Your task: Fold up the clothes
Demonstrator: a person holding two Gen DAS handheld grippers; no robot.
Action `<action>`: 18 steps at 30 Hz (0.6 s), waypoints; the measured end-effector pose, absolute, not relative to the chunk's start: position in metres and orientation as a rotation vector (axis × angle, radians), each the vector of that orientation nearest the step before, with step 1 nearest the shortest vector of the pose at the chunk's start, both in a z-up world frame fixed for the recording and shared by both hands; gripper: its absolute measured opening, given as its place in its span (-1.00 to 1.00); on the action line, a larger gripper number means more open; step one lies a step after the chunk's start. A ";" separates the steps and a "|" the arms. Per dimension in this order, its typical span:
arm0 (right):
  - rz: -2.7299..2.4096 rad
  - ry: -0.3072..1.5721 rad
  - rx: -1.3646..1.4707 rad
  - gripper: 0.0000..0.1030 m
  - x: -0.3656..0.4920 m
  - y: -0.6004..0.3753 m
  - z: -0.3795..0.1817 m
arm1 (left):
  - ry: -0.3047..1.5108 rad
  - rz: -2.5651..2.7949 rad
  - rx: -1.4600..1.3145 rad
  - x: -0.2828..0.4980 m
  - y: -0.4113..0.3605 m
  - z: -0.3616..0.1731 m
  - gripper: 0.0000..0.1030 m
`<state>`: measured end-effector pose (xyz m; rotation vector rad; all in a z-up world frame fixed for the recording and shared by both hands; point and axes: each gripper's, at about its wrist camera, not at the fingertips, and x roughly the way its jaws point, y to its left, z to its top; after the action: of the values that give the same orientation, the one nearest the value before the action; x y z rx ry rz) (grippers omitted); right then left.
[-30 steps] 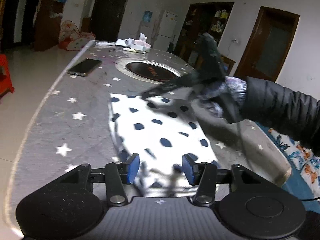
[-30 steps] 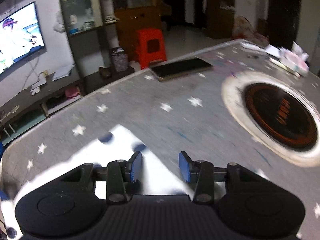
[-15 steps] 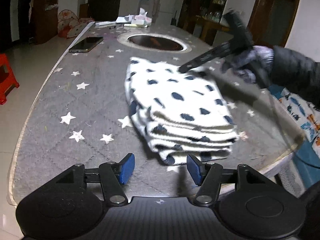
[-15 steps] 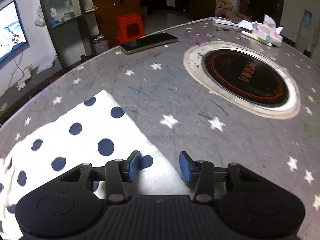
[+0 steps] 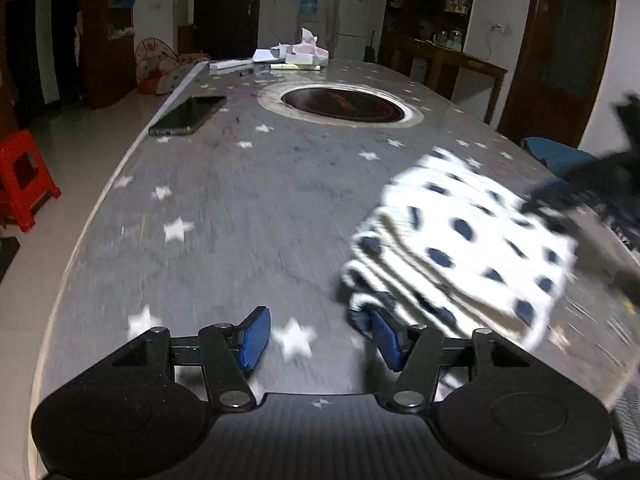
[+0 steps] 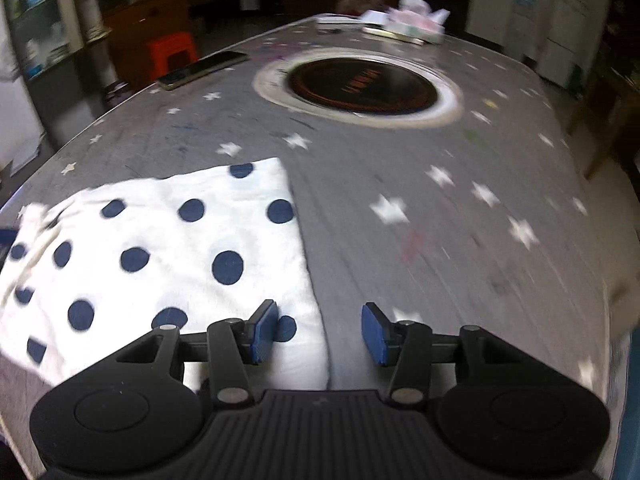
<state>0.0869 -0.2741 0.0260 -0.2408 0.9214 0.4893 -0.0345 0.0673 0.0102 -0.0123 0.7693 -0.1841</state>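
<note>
- Your table is the largest thing here: a long top under a grey quilted cover printed with white stars, with its near rim curving off at your left in the left wrist view.
- The folded polka-dot garment, white with dark blue dots, lies on that cover in a thick stack of several layers. In the left wrist view it sits to the right of your left gripper, blurred by motion. In the right wrist view the same polka-dot garment lies flat at the lower left.
- A round built-in hotplate, dark with a pale ring around it, is set into the table well beyond the garment.
- Your left gripper hangs over bare cover with its blue pads spread wide and nothing between them. Its right pad is just beside the near corner of the stack; you cannot tell whether they touch.
- Your right gripper also has its fingers wide and empty. The left pad hovers over the garment's right edge, and the right pad is over the grey cover.
- A black phone lies near the table's left rim.
- A tissue box and loose papers sit at the far end.
</note>
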 end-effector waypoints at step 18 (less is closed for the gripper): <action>0.563 0.784 -0.232 -0.10 -0.003 -0.299 0.048 | 0.695 -0.166 -0.020 -0.013 0.074 0.040 0.14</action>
<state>-0.0031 -0.2991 0.0482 -0.2325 0.7845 0.5634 -0.0134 0.0739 0.0403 -0.0200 0.6954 -0.1658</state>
